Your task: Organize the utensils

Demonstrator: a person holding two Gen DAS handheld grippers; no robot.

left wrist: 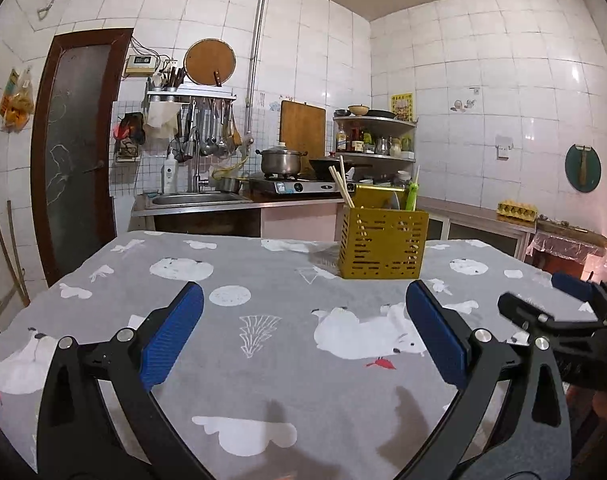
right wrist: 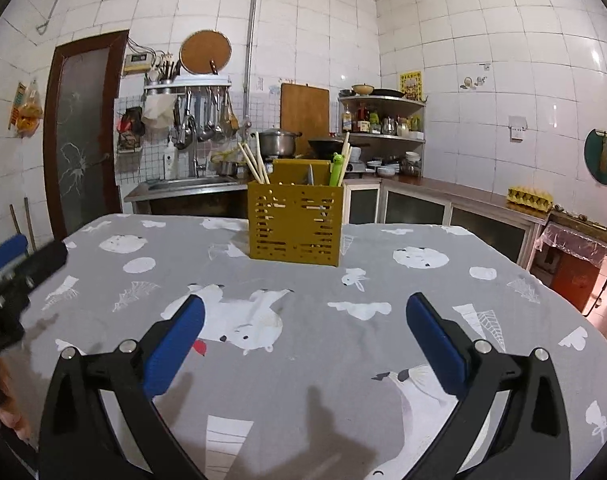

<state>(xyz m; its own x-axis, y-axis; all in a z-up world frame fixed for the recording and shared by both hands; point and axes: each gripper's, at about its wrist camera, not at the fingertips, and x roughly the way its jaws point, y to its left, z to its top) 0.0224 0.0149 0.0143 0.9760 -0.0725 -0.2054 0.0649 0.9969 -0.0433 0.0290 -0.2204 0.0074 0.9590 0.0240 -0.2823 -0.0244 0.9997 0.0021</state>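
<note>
Both sets of tongs hovered wide apart and empty above the table. From the left tongs (left wrist: 304, 300), the yellow utensil holder (left wrist: 383, 243) stood ahead, slightly right, on the grey printed cloth (left wrist: 263, 380), chopsticks (left wrist: 342, 186) leaning inside. From the right tongs (right wrist: 305, 312), the holder sat straight ahead, well apart, a green utensil (right wrist: 336, 168) upright within.

Mustard-yellow slotted utensil caddy (right wrist: 294, 222); pale wooden chopsticks (right wrist: 252, 162), lime-green utensil (right wrist: 337, 168) inside. Counter cloth (right wrist: 303, 320) grey, white bear-and-cloud print. Left hand-held gripper (left wrist: 304, 334), right hand-held gripper (right wrist: 305, 346): black, blue pads.
</note>
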